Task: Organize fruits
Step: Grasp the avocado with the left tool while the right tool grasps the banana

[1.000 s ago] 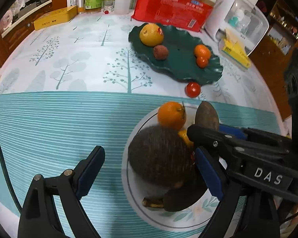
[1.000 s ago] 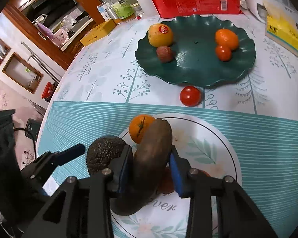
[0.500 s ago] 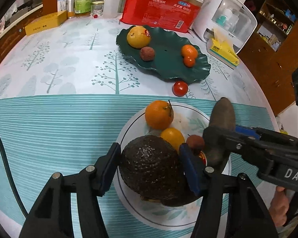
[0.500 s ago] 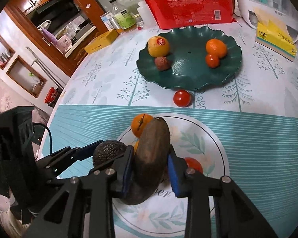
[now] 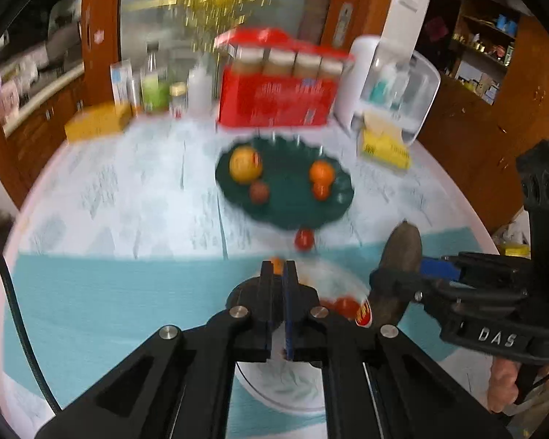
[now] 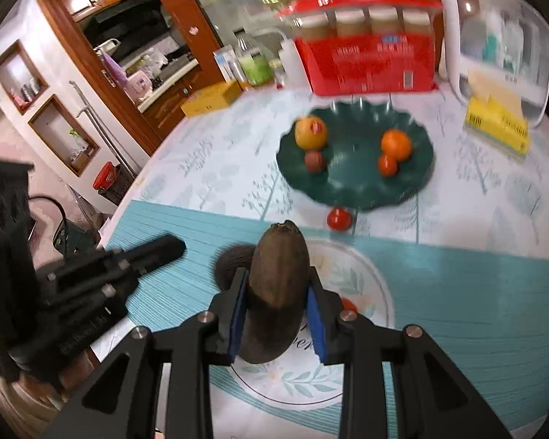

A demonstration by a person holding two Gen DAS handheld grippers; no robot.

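Observation:
My right gripper (image 6: pixel 276 296) is shut on a long brown fruit (image 6: pixel 276 289) and holds it above the white floral plate (image 6: pixel 377 289). It also shows in the left wrist view (image 5: pixel 402 256). My left gripper (image 5: pixel 279 274) is shut with nothing between its pads, raised above the plate (image 5: pixel 333 274). A dark avocado (image 6: pixel 230 263) lies on the plate's left side. A green scalloped plate (image 6: pixel 355 179) farther back holds a yellow fruit (image 6: pixel 310 132), an orange (image 6: pixel 395 144) and two small reddish fruits. A tomato (image 6: pixel 338 218) lies between the plates.
At the table's back stand a red box (image 6: pixel 366 62), bottles (image 6: pixel 252 62), a yellow box (image 6: pixel 210 98), a white appliance (image 6: pixel 494 36) and a yellow pack (image 6: pixel 497 128). The table edge runs along the left, with a wooden cabinet beyond.
My left gripper has shut completely and lifted off the avocado, which stays on the plate. My right gripper has lifted the brown fruit higher. Both views are blurred by motion.

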